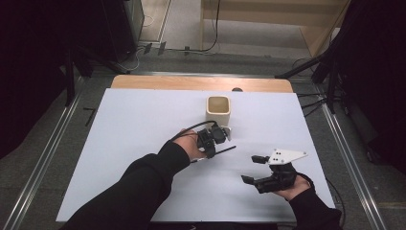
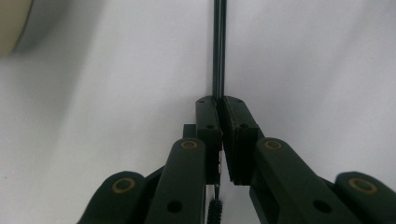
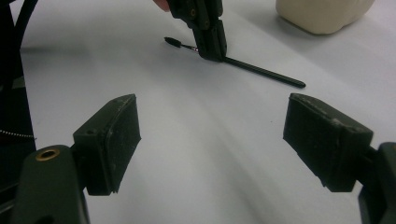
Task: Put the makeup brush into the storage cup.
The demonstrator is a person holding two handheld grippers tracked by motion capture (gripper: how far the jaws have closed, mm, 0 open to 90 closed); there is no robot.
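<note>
Long black sleeves cover both forearms. The left black plastic tongs (image 1: 214, 137) trail a black cable; the right black tongs (image 1: 254, 168) carry a grey three-cornered plate and show brass-coloured rivets.

Bare white table (image 1: 129, 158) lies open on every side. A cream cup (image 1: 218, 111) stands just behind the left gripper (image 1: 210, 143).

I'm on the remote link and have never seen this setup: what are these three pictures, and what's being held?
A person holds two hand-held grippers over a white table. The high view looks down from above; the other two ride on each gripper, looking along its jaws. The left gripper is shut on a thin black brush, seen close in its own view. The right gripper is open and holds nothing. A cream cup stands just beyond the left gripper.
</note>
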